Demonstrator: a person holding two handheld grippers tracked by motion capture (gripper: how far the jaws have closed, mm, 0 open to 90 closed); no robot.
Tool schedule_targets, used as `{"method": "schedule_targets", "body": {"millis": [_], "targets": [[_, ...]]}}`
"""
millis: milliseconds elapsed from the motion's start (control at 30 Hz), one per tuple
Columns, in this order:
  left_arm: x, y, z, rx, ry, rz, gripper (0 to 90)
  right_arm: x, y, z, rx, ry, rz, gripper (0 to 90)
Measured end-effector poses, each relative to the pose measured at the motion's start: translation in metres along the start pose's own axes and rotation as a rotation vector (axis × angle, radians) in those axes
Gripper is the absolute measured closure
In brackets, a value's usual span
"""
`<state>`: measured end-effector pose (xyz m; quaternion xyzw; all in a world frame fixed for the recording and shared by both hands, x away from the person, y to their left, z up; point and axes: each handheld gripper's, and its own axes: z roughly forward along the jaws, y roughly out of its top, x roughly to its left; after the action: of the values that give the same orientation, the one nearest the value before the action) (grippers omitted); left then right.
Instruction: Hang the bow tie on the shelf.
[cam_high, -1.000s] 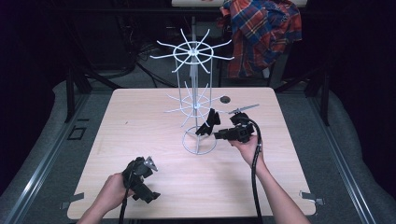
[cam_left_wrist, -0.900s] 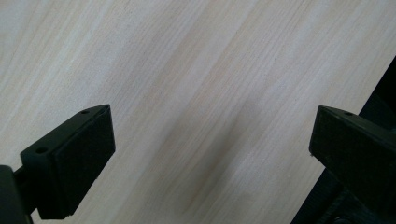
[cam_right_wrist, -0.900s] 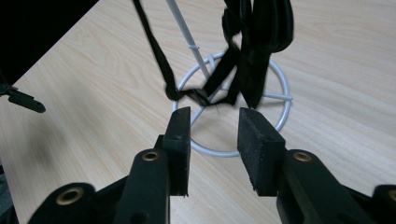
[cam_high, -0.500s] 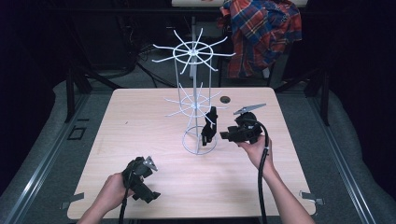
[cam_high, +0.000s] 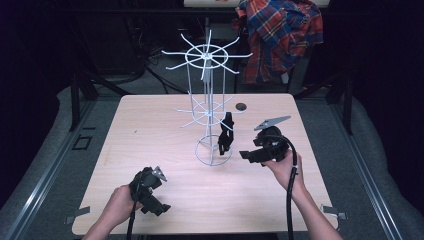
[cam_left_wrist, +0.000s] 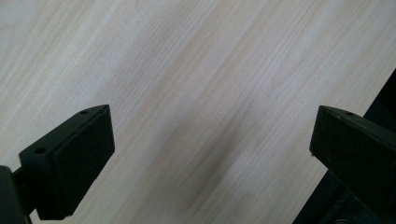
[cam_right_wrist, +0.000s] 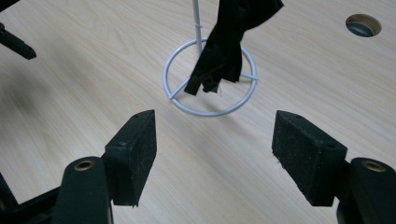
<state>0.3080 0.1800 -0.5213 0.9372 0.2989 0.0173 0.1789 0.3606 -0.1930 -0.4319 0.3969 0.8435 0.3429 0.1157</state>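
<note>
A white wire hook stand (cam_high: 209, 107) rises from the middle of the table, its ring base (cam_right_wrist: 210, 77) flat on the wood. A black strap-like piece (cam_high: 226, 134) (cam_right_wrist: 229, 42) hangs from one of the lower hooks, its end dangling over the ring. My right gripper (cam_high: 248, 157) (cam_right_wrist: 215, 144) is open just right of the strap, jaws pointing at it with a clear gap and nothing between them. My left gripper (cam_high: 155, 202) (cam_left_wrist: 210, 140) is open low over the near left of the table, holding nothing.
The light wooden table (cam_high: 150, 130) has a round hole (cam_high: 241, 106) (cam_right_wrist: 363, 24) behind the stand. A plaid cloth (cam_high: 280, 35) hangs beyond the far edge. Its near edge lies beside my left gripper's right jaw. Cables trail from both grippers.
My right gripper has drawn back from the strap, to the right and towards the person. The strap stays hanging on its hook. The left gripper has not moved.
</note>
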Motion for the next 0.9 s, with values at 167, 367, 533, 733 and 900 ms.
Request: {"method": "schedule_targets", "body": {"millis": [167, 367, 533, 733, 900], "targets": [[-0.002, 0.002, 0.001, 0.008, -0.004, 0.009, 0.1, 0.001, -0.010, -0.011, 0.013, -0.002, -0.007, 25.0], [-0.001, 0.001, 0.001, 0.003, -0.005, 0.005, 0.1, 0.004, -0.024, -0.024, 0.019, -0.030, -0.017, 19.3], [-0.001, 0.001, 0.001, 0.002, -0.006, 0.003, 0.1, 0.004, -0.041, -0.031, 0.042, -0.052, -0.022, 18.4], [0.000, 0.001, 0.002, 0.006, -0.007, 0.004, 0.1, 0.000, -0.066, -0.034, 0.089, -0.085, -0.011, 15.7], [0.001, 0.001, 0.001, -0.019, -0.028, 0.006, 0.1, -0.008, -0.091, -0.034, 0.128, -0.096, 0.018, 15.2]]}}
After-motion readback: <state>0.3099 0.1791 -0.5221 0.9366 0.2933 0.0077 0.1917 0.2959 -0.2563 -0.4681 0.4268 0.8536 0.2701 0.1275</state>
